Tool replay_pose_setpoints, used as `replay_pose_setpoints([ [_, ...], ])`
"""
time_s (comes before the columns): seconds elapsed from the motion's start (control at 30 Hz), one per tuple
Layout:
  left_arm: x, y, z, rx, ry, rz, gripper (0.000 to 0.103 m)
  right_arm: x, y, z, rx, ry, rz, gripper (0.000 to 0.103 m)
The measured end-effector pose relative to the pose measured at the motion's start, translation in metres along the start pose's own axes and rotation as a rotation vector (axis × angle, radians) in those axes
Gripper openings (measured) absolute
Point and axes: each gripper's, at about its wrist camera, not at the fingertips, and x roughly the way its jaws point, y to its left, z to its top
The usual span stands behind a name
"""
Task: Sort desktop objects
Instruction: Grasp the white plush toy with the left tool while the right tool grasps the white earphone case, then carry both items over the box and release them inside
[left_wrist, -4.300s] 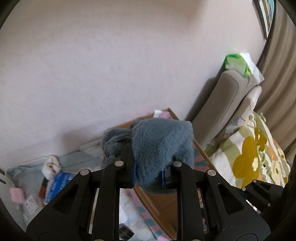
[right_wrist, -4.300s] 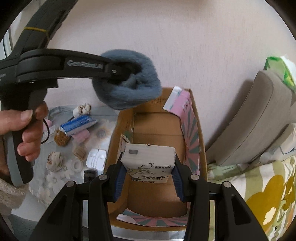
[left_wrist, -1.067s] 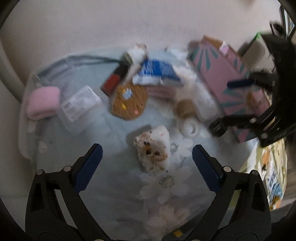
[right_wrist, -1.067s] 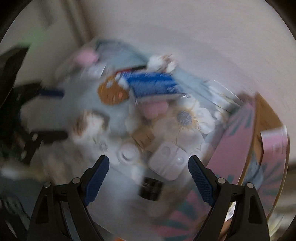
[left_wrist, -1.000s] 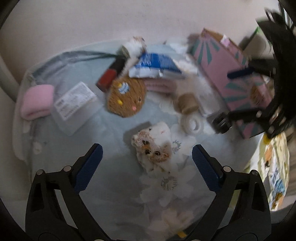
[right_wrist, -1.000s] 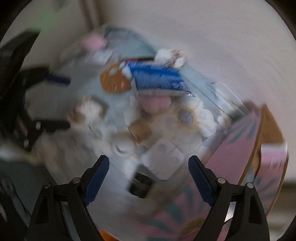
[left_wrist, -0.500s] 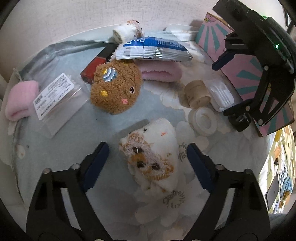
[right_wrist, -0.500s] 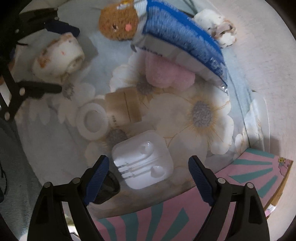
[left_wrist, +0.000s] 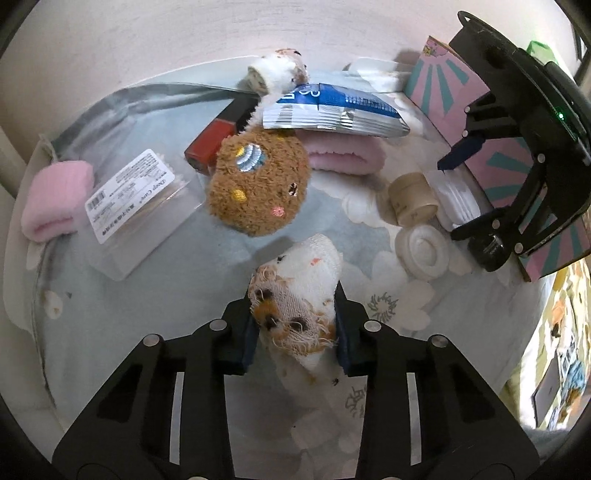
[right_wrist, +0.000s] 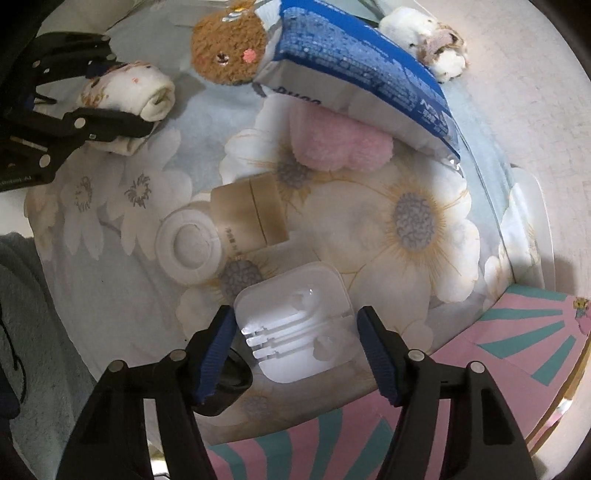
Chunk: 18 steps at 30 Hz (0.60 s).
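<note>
A rolled white sock (left_wrist: 299, 280) with orange and brown spots lies on the floral cloth (left_wrist: 166, 280). My left gripper (left_wrist: 293, 332) points down at it; its jaws are closing and both pads press on the roll's sides. The right wrist view shows the same grip (right_wrist: 125, 96) at the upper left. A white square earphone case (right_wrist: 295, 325) lies flat between the pads of my right gripper (right_wrist: 295, 343). Those jaws are closing too, with a thin gap left on each side of the case.
A brown plush cookie (left_wrist: 258, 184), blue packet (left_wrist: 332, 107), pink roll (left_wrist: 343, 158), beige jar (left_wrist: 412, 199), white round lid (left_wrist: 421, 251) and small black item (left_wrist: 487, 254) crowd the cloth. A pink and teal cardboard box (left_wrist: 509, 162) stands at the right. A clear packet (left_wrist: 129, 206) lies left.
The left jaws have come together onto the white sock. The right gripper has sunk over the earphone case and its jaws have narrowed around it.
</note>
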Motion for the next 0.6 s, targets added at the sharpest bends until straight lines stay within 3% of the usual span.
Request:
replay_pose_setpoints([
  [0.27,-0.026,0.008,-0.003,-0.011,-0.031,-0.007,0.030,-0.033,-0.005,-0.013,0.066,-0.076,0.020,0.059],
  [0.6,-0.073,-0.009,0.044,0.013,-0.104,-0.006,0.030,-0.124,-0.012,-0.031,0.105,-0.193,0.050,0.059],
])
